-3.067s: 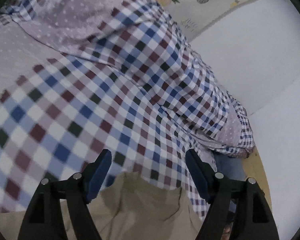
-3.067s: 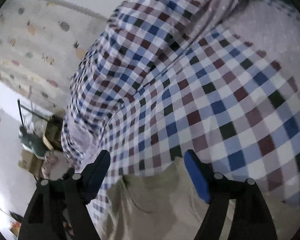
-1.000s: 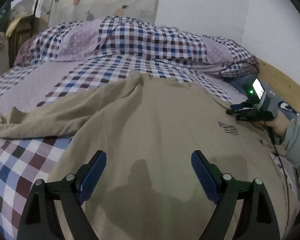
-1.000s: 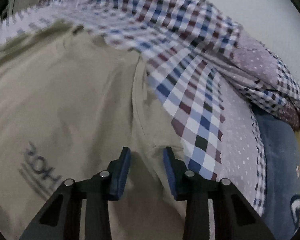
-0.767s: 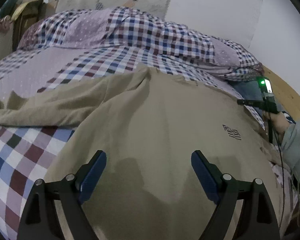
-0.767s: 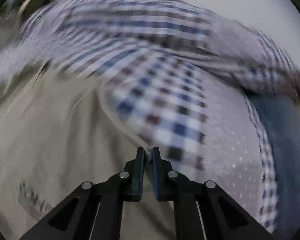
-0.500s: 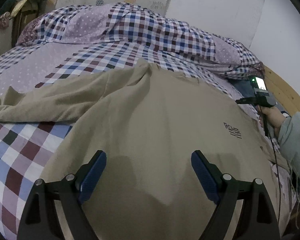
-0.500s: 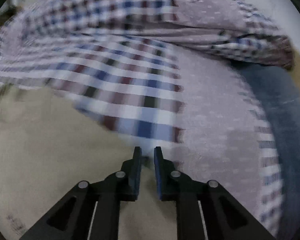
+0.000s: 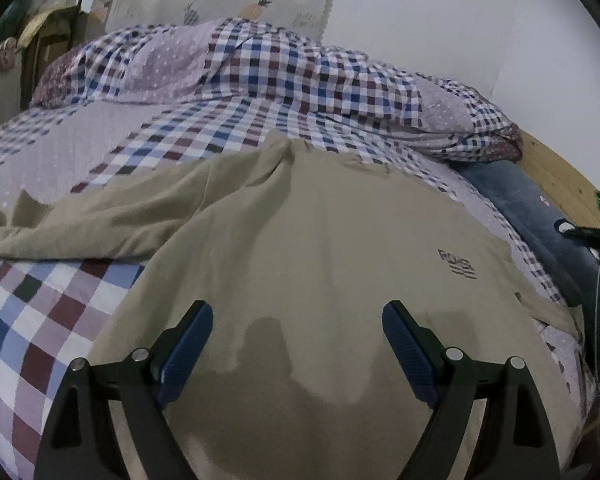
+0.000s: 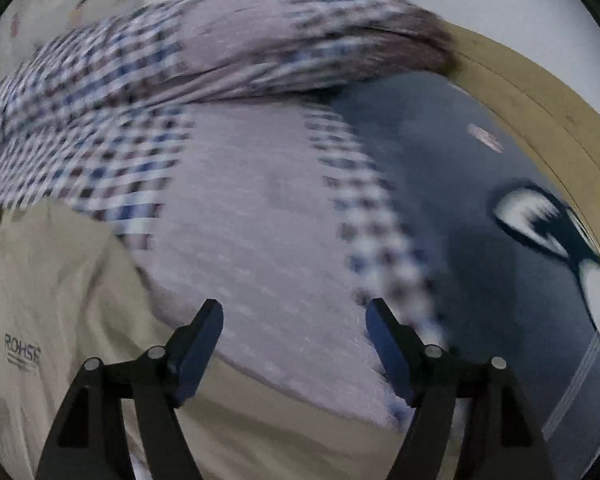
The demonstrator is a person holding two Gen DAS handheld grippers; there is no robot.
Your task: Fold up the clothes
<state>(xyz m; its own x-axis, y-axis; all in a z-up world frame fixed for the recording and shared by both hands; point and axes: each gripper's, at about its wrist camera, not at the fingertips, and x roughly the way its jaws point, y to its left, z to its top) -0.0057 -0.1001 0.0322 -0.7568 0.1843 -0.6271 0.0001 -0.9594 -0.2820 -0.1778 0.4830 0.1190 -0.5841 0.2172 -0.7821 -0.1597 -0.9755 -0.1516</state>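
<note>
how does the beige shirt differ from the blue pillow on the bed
The beige shirt is plain tan with small dark chest lettering; the blue pillow is dark blue with a large white-and-black graphic. The shirt lies spread thin over the middle of the checked bedspread, one sleeve rumpled out to the side; the pillow is thick, along the wooden bed frame. Neither is gripped.

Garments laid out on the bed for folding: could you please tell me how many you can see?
1. A single beige shirt lies spread on the checked bedspread, its chest logo toward the right edge; others may be hidden under the bedding.
</note>
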